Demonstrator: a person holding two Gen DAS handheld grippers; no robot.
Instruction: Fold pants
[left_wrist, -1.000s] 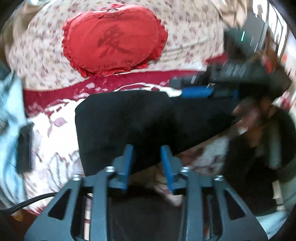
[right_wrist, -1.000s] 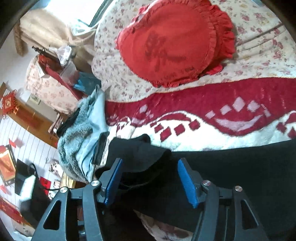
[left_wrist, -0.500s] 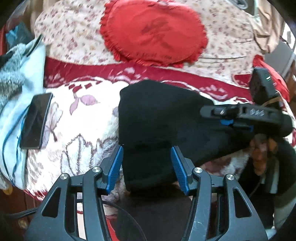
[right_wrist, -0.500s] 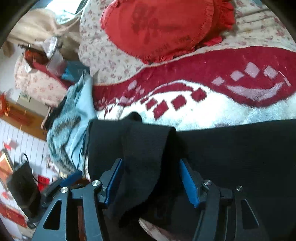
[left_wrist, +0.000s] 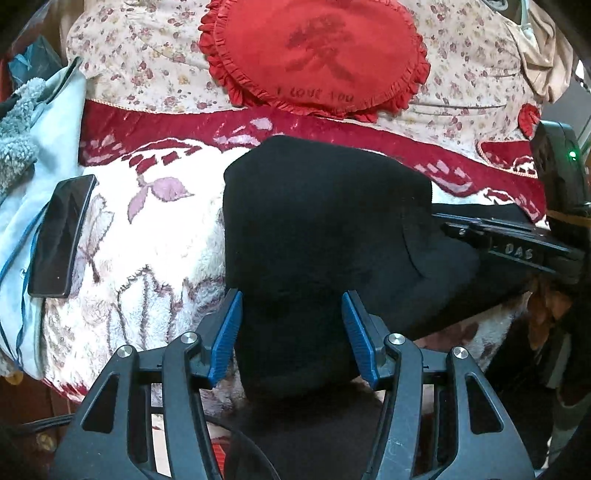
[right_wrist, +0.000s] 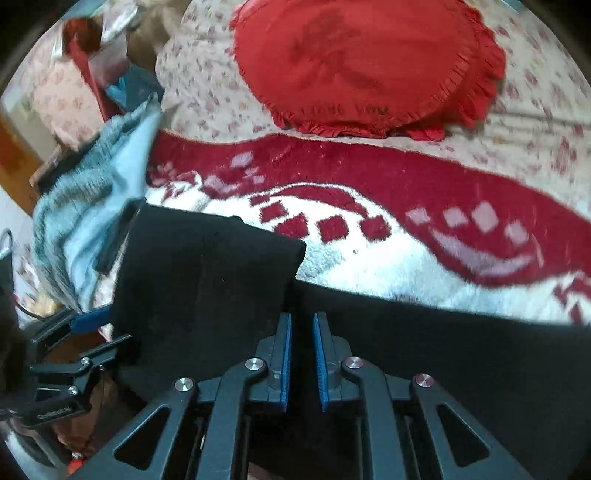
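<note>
Worryingly, the right gripper (right_wrist: 302, 347) was closing on thin black pants (right_wrist: 207, 280), the left gripper (left_wrist: 291, 332) stood open around them, so the fold might slip.

Matt black cloth pants (left_wrist: 325, 229) lie on fuzzy blanket (left_wrist: 155, 236).

Bedroom, cluttered bed under even indoor light.
Bed fills both views: fleecy red-and-white blanket (left_wrist: 155, 236) across the middle, floral quilt (left_wrist: 147, 62) above it, red frilled heart cushion (left_wrist: 317, 55) at top centre. Light blue fleece-lined garment (left_wrist: 40, 147) at left edge with a black phone (left_wrist: 61, 236) lying on it. Beige fabric (left_wrist: 543, 62) bunched at upper right of left view. Right view, upper left: blurred floral-covered furniture (right_wrist: 62, 99), red and teal clutter (right_wrist: 110, 74), wooden edge (right_wrist: 14, 162) at far left.
</note>
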